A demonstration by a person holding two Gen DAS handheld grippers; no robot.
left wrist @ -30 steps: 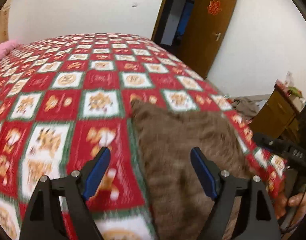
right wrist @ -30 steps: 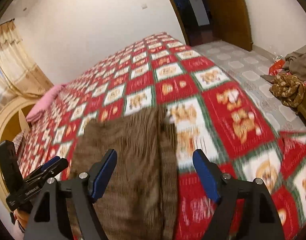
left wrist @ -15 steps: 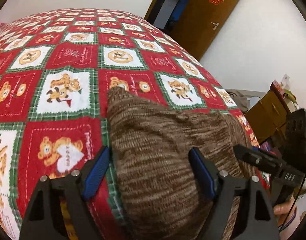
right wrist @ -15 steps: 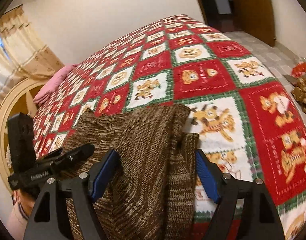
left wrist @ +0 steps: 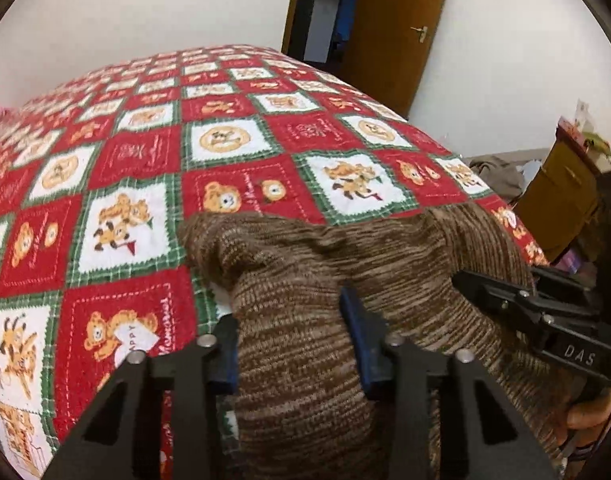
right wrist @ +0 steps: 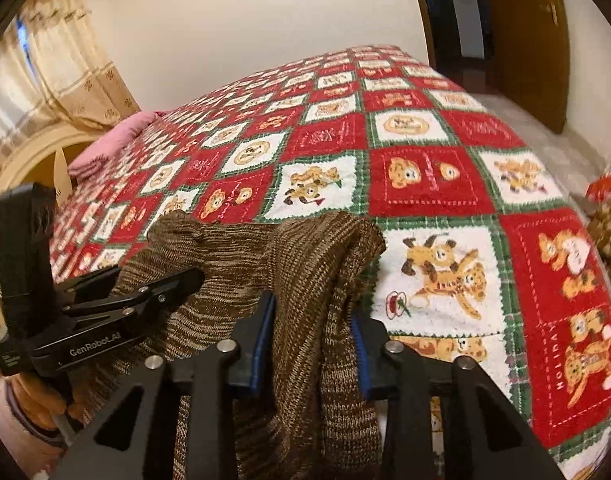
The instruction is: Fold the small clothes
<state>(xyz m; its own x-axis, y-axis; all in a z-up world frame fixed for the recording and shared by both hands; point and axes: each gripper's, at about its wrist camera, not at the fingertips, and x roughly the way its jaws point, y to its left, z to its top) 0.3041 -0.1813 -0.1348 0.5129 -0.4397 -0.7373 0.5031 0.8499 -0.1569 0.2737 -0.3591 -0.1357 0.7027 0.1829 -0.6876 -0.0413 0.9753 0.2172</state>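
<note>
A brown striped knit sweater lies at the near edge of the bed; it also shows in the right wrist view. My left gripper is shut on the sweater's left side and bunches the knit between its blue pads. My right gripper is shut on the sweater's right side, where a fold hangs between the fingers. Each gripper shows from the side in the other's view, the right one and the left one. The near hem is hidden below the fingers.
The bed is covered by a red, white and green teddy-bear quilt. A brown door stands open behind it. A wooden cabinet and clothes on the floor are on the right. A pink pillow lies far left.
Both grippers have closed from open onto the sweater. The sweater's near part is now bunched and raised between the fingers, and its far edge has been drawn nearer.
</note>
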